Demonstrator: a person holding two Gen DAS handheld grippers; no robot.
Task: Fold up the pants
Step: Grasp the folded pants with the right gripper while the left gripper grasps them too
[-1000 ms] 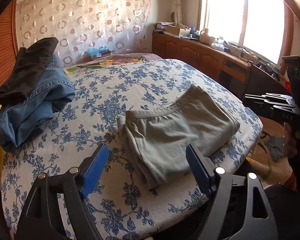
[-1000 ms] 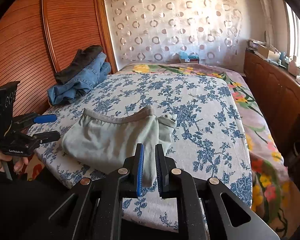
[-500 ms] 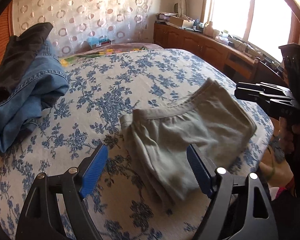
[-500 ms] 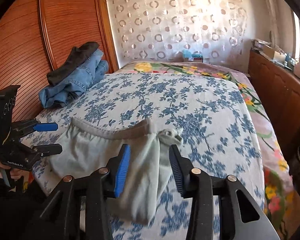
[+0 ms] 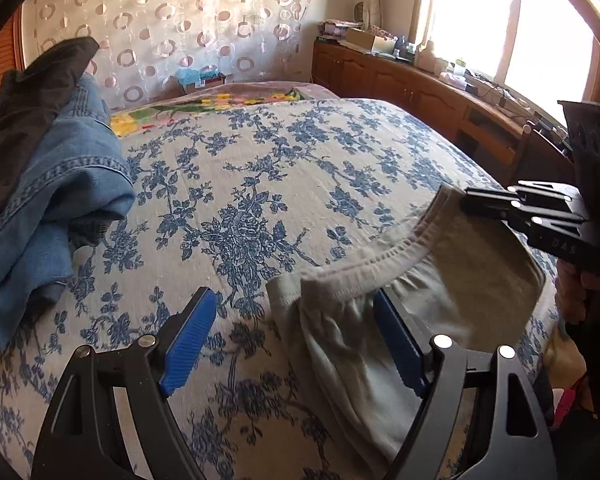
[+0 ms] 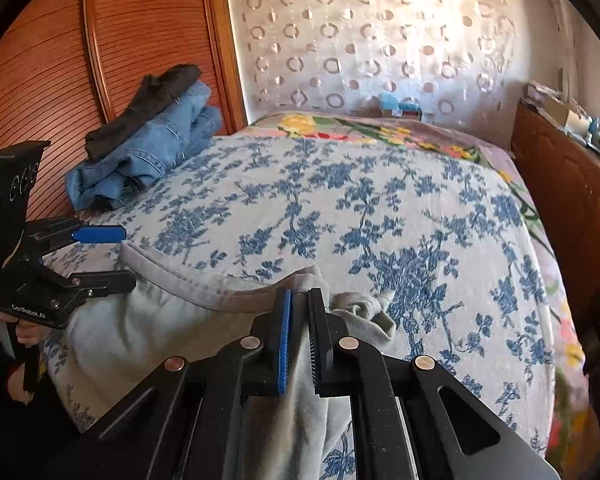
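The grey-green pants (image 5: 380, 320) lie folded near the front edge of the bed (image 5: 260, 168). The right gripper (image 6: 300, 336) is pinched tight on the cloth at one waistband corner. The left gripper (image 5: 292, 340) is spread wide at the other corner, with one blue finger pad (image 5: 398, 344) over the fabric, gripping nothing.

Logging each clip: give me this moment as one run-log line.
task: fold pants | right gripper: shut on grey pants waistband | left gripper: open at other end | pants on bed
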